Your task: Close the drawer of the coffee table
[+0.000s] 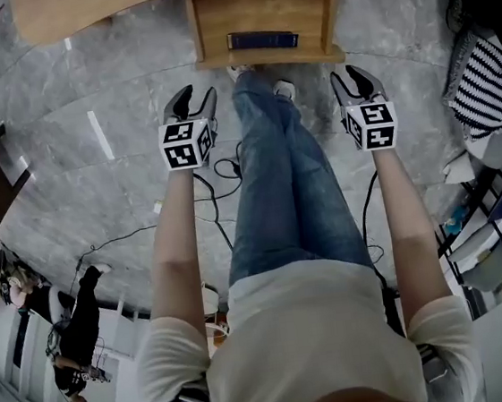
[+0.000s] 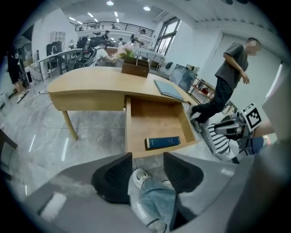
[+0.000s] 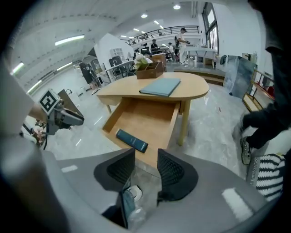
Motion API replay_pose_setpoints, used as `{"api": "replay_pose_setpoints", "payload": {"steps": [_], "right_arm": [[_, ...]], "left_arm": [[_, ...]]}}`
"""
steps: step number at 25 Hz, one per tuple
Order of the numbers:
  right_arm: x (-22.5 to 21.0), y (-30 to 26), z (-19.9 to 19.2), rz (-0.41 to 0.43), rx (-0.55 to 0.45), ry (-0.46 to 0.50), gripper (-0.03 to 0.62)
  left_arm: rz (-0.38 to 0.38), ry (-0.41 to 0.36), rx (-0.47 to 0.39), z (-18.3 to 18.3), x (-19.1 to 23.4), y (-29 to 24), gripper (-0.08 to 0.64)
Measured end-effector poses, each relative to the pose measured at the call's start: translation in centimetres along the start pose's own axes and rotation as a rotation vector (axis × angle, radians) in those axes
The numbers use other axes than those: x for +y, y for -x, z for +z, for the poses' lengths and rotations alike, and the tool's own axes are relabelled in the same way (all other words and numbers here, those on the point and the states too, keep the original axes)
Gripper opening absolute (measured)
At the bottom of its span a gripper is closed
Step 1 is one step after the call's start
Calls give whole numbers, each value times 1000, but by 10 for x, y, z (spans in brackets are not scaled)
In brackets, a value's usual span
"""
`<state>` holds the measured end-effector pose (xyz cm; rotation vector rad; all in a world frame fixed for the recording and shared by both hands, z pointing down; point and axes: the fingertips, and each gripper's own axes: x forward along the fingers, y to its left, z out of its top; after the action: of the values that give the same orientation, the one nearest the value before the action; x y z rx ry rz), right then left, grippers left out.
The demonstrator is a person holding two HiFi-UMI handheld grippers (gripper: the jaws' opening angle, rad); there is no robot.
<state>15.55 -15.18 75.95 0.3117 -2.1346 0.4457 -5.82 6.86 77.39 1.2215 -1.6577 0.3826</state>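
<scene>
A: Drawer status?

B: The drawer [image 1: 262, 25] stands pulled out of the bench [image 1: 77, 15], towards the person's feet. A blue book [image 1: 262, 40] lies across its front end. The head view cuts off the drawer's back and most of the bench top.

A: Grippers?

B: The left gripper [image 1: 196, 95] and right gripper [image 1: 351, 76] hang on either side of the person's legs [image 1: 277, 193], near the drawer front but apart from it. The fingers stand apart on both. Between them show only jeans, a white shoe [image 2: 138, 175] and floor, well beyond. Nothing is gripped.

A: Anything hard to read?

B: A flat teal item [image 2: 169, 89] on the bench top could be a folder or a book; I cannot tell. The wooden box [image 2: 135, 68] behind it holds something pale, too blurred to name. In both gripper views the fingers cover the floor just below the drawer front.
</scene>
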Motion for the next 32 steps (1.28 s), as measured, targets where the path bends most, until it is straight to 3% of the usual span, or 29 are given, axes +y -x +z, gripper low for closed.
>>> {"api": "replay_pose_setpoints", "payload": {"steps": [6,16,23,28,32], "right_arm": [[-28,-41,-42,-51,101,37,211],[-54,-81,-88,-52,252,165,278],[-60,-122,-88,-49,289,179,291],[-57,-132,-85,-5,333,268,281],[-57,-133,-85,-8,334,279,272]], "left_arm": [[6,-121,112,-33,24,-43,293],[20,-342,268,-64,53,-94,325],[75,-360,285,-64,68,-128,357],[62,-378,296,-52,61,-141,357],[74,-393,287,-41,54,-145,287]]}}
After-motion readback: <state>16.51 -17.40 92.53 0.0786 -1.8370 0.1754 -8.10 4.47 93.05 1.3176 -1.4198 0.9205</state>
